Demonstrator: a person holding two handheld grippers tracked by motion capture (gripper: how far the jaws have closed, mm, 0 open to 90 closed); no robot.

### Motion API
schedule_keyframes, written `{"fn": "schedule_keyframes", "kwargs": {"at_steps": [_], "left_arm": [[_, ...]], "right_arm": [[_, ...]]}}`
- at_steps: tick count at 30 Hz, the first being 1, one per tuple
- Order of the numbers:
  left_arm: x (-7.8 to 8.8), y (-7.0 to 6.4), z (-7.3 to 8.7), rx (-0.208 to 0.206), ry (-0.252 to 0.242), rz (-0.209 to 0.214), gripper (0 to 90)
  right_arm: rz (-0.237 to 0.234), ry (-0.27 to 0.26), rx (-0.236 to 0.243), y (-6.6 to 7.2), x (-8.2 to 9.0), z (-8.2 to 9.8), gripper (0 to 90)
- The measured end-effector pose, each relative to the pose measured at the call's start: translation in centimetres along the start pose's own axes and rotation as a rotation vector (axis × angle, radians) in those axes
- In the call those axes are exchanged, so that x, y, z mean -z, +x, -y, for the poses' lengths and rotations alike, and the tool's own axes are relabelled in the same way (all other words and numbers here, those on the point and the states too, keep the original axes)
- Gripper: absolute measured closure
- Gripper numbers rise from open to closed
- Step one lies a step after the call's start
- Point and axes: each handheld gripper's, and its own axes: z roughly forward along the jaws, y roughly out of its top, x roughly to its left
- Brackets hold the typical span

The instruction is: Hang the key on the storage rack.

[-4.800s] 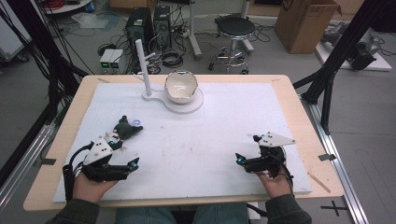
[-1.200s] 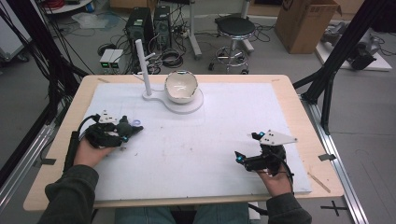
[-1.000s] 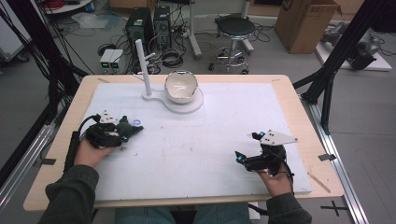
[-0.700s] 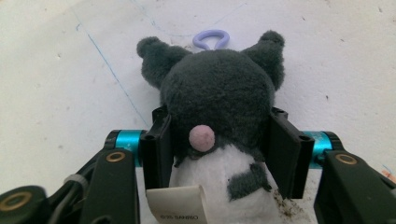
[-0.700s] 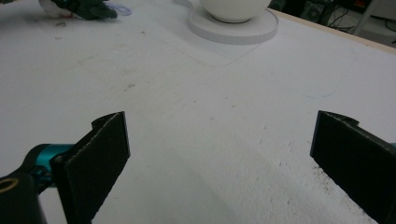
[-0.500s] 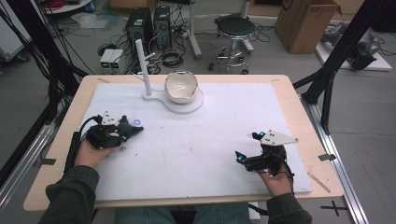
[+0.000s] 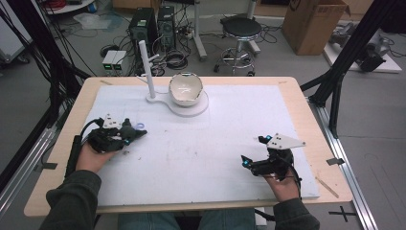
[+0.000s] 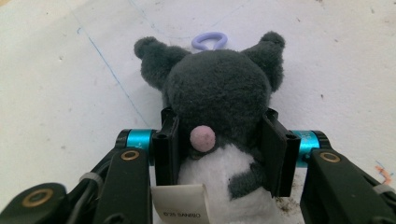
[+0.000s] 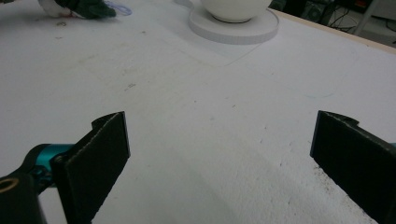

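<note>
Cluttered lab floor, with computer towers, cables, a stool and a cardboard box, is seen beyond a wooden table covered by a white mat in the high view. Near the far edge a white bowl is set on a round white base with an upright white post beside it. At the left of the mat the left gripper is held low, its jaws clamped on a dark grey plush toy. The toy is laid flat, its long axis running across the table toward the mat's middle, a lilac loop showing at its far end. At the right, well apart from it, the right gripper is held just over the mat.

From the left gripper view, the plush toy is seen lying lengthwise along the jaws: head and two ears pointed away from the camera, white body and paper tag nearest it. The lilac loop is seen beyond the head. Both pads are pressed against the sides of the head, having just been closing on it.

From the right gripper view, the jaws are held spread wide over bare mat. The bowl on its base is seen ahead, the plush toy at far left.
</note>
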Motion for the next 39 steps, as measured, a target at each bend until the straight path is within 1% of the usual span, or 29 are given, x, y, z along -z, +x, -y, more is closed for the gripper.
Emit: {"fn": "schedule_keyframes", "kwargs": {"at_steps": [1, 2, 7, 8, 10, 13, 14, 15, 16, 18, 22, 23, 24, 25, 28, 29, 30, 32, 33, 34, 35, 36, 39], "left_arm": [[0.0, 0.0, 0.0, 0.000, 0.000, 0.000, 55.1], [0.2, 0.0, 0.0, 0.005, -0.013, 0.005, 55.2], [0.6, 0.2, 0.0, 0.012, -0.036, 0.011, 55.1], [0.9, 0.3, 0.0, 0.019, -0.052, 0.015, 55.1], [1.1, 0.3, 0.0, 0.023, -0.058, 0.015, 55.1], [1.6, 0.4, 0.0, 0.030, -0.089, 0.013, 55.1], [1.8, 0.4, 0.0, 0.027, -0.094, 0.018, 55.1], [1.9, 0.4, 0.0, 0.037, -0.107, 0.024, 55.1], [2.1, 0.4, 0.0, 0.032, -0.111, 0.026, 55.1], [2.3, 0.4, -0.1, 0.036, -0.127, 0.024, 55.1], [2.7, 0.5, -0.1, 0.047, -0.156, 0.043, 55.1], [2.7, 0.5, -0.1, 0.047, -0.156, 0.043, 55.1], [3.0, 0.5, -0.1, 0.051, -0.179, 0.050, 55.1], [3.2, 0.4, -0.2, 0.052, -0.190, 0.049, 55.1], [3.6, 0.5, -0.3, 0.064, -0.212, 0.074, 55.0], [3.6, 0.5, -0.3, 0.064, -0.212, 0.074, 55.0], [3.8, 0.6, -0.4, 0.072, -0.228, 0.089, 55.0], [3.9, 0.6, -0.5, 0.084, -0.246, 0.096, 54.9], [3.9, 0.6, -0.5, 0.084, -0.246, 0.096, 55.0], [4.1, 0.6, -0.5, 0.094, -0.264, 0.102, 55.0], [4.1, 0.6, -0.5, 0.094, -0.264, 0.102, 55.0], [4.2, 0.7, -0.6, 0.104, -0.279, 0.108, 55.0], [4.6, 1.0, -0.8, 0.123, -0.304, 0.118, 55.0]], "right_arm": [[-0.001, 0.000, -0.001, 0.0, 0.0, 0.0, 3.9], [-0.001, 0.000, -0.002, 0.0, 0.0, 0.0, 3.9], [-0.001, -0.004, 0.002, 0.0, 0.0, 0.0, 3.9], [-0.001, -0.004, 0.004, 0.0, 0.0, 0.0, 3.9], [-0.001, -0.004, 0.005, 0.0, 0.0, 0.0, 3.9], [0.000, -0.004, 0.004, 0.1, 0.0, -0.1, 3.9], [0.001, -0.004, 0.004, 0.1, 0.0, -0.1, 3.9], [0.000, -0.005, 0.004, 0.1, 0.0, -0.1, 3.9], [-0.001, -0.004, 0.003, 0.1, 0.0, -0.1, 3.9], [-0.001, -0.003, 0.003, 0.0, 0.0, 0.0, 3.9], [0.002, -0.008, 0.008, 0.0, 0.0, -0.1, 3.9], [0.004, -0.005, 0.002, 0.0, 0.0, -0.1, 3.9], [0.004, -0.007, -0.002, 0.0, 0.0, 0.0, 3.9], [0.003, -0.007, -0.003, 0.0, 0.0, 0.0, 3.9], [0.002, -0.009, 0.002, 0.0, 0.0, 0.0, 3.9], [0.002, -0.009, 0.005, 0.0, 0.0, 0.0, 3.9], [0.003, -0.009, 0.006, 0.0, 0.1, 0.0, 3.9], [0.003, -0.009, -0.002, 0.0, 0.1, 0.1, 3.9], [0.003, -0.009, 0.001, -0.1, 0.2, 0.1, 3.9], [0.003, -0.009, -0.004, -0.1, 0.2, 0.1, 3.9], [0.003, -0.009, -0.007, -0.1, 0.2, 0.1, 3.9], [0.004, -0.014, -0.002, -0.1, 0.2, 0.1, 3.9], [0.005, -0.012, -0.002, -0.2, 0.1, 0.1, 3.9]]}}
